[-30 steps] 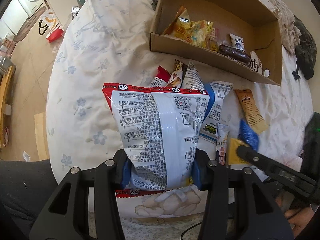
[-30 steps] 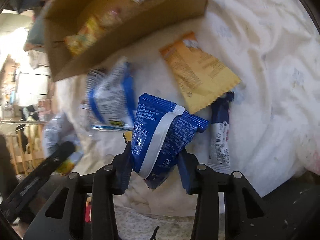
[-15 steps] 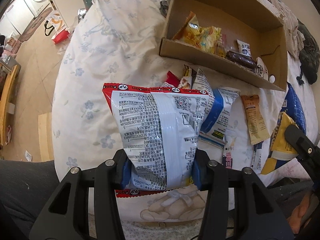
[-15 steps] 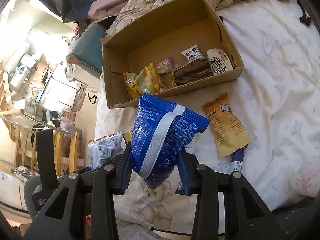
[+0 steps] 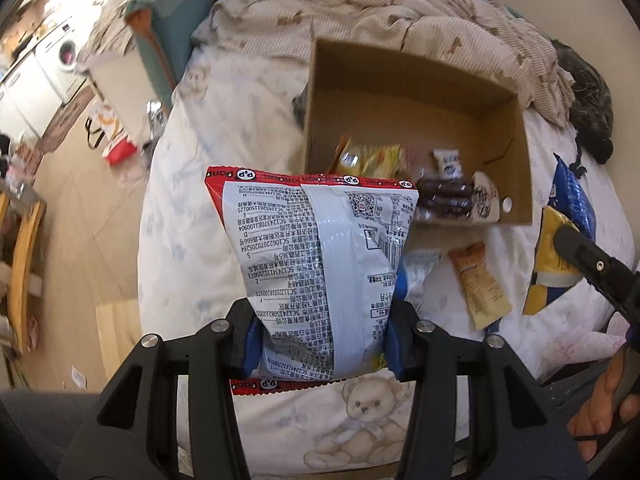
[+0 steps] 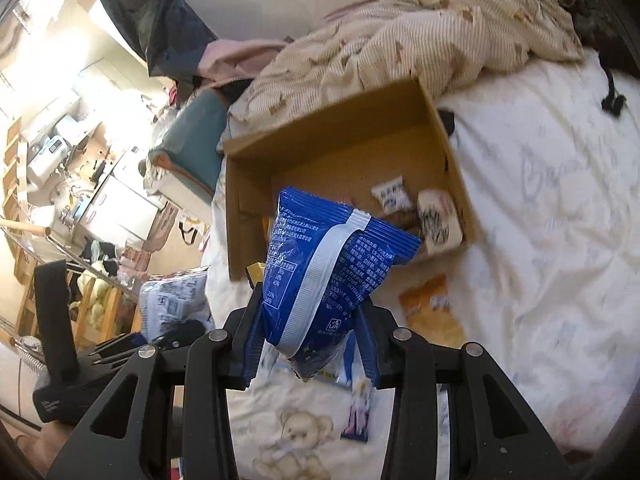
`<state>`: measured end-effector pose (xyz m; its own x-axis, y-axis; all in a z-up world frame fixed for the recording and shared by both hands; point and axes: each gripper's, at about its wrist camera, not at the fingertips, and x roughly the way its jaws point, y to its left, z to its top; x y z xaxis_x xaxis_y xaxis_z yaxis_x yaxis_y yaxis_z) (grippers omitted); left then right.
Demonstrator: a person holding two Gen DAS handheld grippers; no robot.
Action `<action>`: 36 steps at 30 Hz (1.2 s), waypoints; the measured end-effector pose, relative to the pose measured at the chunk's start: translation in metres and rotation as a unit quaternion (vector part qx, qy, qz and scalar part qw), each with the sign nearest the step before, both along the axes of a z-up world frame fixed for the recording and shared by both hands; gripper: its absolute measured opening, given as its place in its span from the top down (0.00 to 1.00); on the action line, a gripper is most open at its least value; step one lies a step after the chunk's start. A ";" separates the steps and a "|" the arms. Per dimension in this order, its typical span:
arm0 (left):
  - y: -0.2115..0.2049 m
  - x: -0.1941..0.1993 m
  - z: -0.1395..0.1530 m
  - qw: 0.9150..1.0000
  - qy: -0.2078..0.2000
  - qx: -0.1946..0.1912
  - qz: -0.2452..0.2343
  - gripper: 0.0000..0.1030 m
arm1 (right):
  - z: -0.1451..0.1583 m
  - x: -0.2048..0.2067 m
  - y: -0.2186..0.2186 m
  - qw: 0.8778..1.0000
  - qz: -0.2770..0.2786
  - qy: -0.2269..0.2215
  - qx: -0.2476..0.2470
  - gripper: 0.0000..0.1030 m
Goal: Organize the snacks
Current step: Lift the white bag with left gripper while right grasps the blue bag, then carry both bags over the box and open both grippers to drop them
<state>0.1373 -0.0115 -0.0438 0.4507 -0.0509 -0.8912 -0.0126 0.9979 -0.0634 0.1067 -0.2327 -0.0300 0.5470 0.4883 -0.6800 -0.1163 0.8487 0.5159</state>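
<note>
My left gripper (image 5: 320,344) is shut on a large white snack bag with red edges (image 5: 316,264), held above the bed in front of the open cardboard box (image 5: 520,152). My right gripper (image 6: 308,344) is shut on a blue snack bag with a white seam (image 6: 320,276), held up before the same box (image 6: 444,128). The box holds several snacks: yellow packets (image 5: 372,158), a dark brown pack (image 5: 440,198) and white packets (image 6: 438,220). The blue bag and right gripper also show at the right in the left wrist view (image 5: 572,196).
An orange packet (image 5: 478,284) and other loose packets (image 6: 360,412) lie on the white bedsheet (image 6: 560,240) before the box. A beige striped blanket (image 6: 440,28) is bunched behind the box. The bed's left edge drops to a wooden floor (image 5: 80,208).
Both grippers have lifted with their bags and tilted toward the box. The box now sits more centred and closer in both views.
</note>
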 end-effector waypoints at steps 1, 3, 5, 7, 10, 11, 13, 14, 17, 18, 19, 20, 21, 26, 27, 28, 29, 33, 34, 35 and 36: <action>-0.001 0.005 0.003 1.000 -0.004 0.003 -0.005 0.57 | 0.002 0.004 -0.003 1.000 -0.005 -0.003 0.003 0.59; -0.003 0.014 0.009 1.000 -0.012 0.009 -0.009 0.57 | 0.003 0.009 -0.008 1.000 -0.012 -0.004 0.010 0.59; -0.006 0.024 0.015 1.000 -0.020 0.014 -0.014 0.58 | 0.005 0.016 -0.012 1.000 -0.017 -0.005 0.015 0.59; -0.011 0.034 0.022 0.999 -0.031 0.025 -0.019 0.57 | 0.006 0.024 -0.016 1.000 -0.021 -0.008 0.017 0.59; -0.018 0.052 0.028 0.998 -0.046 0.038 -0.030 0.57 | 0.008 0.038 -0.021 0.999 -0.026 -0.012 0.020 0.59; -0.020 0.058 0.030 0.998 -0.049 0.040 -0.032 0.57 | 0.009 0.041 -0.021 0.999 -0.027 -0.013 0.019 0.59; -0.023 0.066 0.031 0.997 -0.054 0.042 -0.036 0.57 | 0.008 0.050 -0.024 0.999 -0.029 -0.013 0.016 0.59; -0.026 0.073 0.031 0.997 -0.058 0.042 -0.038 0.57 | 0.008 0.055 -0.024 0.999 -0.030 -0.013 0.014 0.59; -0.033 0.089 0.029 0.996 -0.064 0.048 -0.044 0.58 | 0.006 0.070 -0.026 0.999 -0.033 -0.011 0.007 0.59; -0.036 0.095 0.028 0.995 -0.066 0.050 -0.047 0.57 | 0.005 0.074 -0.027 0.999 -0.034 -0.011 0.004 0.59; -0.038 0.100 0.026 0.995 -0.069 0.052 -0.048 0.57 | 0.003 0.081 -0.027 0.999 -0.035 -0.009 0.001 0.59; -0.041 0.106 0.024 0.995 -0.074 0.053 -0.049 0.57 | 0.002 0.085 -0.028 0.999 -0.035 -0.008 -0.002 0.59; -0.042 0.110 0.021 0.994 -0.079 0.053 -0.050 0.57 | 0.000 0.089 -0.029 0.999 -0.036 -0.007 -0.006 0.59; -0.051 0.125 0.003 0.991 -0.102 0.055 -0.072 0.57 | -0.012 0.112 -0.029 0.999 -0.036 0.003 -0.026 0.59; -0.053 0.127 -0.001 0.990 -0.103 0.060 -0.077 0.57 | -0.014 0.115 -0.028 0.999 -0.034 0.005 -0.033 0.59; -0.055 0.129 -0.005 0.989 -0.102 0.064 -0.082 0.57 | -0.018 0.118 -0.025 0.999 -0.031 0.007 -0.042 0.59; -0.056 0.131 -0.010 0.990 -0.099 0.064 -0.084 0.57 | -0.021 0.121 -0.024 0.998 -0.028 0.010 -0.047 0.59; -0.054 0.137 -0.021 0.992 -0.084 0.049 -0.080 0.57 | -0.033 0.125 -0.015 0.998 -0.018 0.029 -0.059 0.59; -0.054 0.138 -0.023 0.993 -0.080 0.045 -0.080 0.57 | -0.035 0.125 -0.012 0.997 -0.014 0.033 -0.062 0.59; -0.053 0.139 -0.025 0.993 -0.079 0.041 -0.080 0.57 | -0.037 0.126 -0.010 0.997 -0.010 0.035 -0.068 0.59; -0.052 0.140 -0.026 0.993 -0.079 0.040 -0.078 0.57 | -0.039 0.126 -0.008 0.996 -0.007 0.037 -0.075 0.59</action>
<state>0.2773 -0.0636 -0.0695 0.5770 -0.0628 -0.8143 0.1465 0.9888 0.0275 0.2324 -0.2403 -0.0687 0.4990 0.3706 -0.7834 -0.0695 0.9181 0.3901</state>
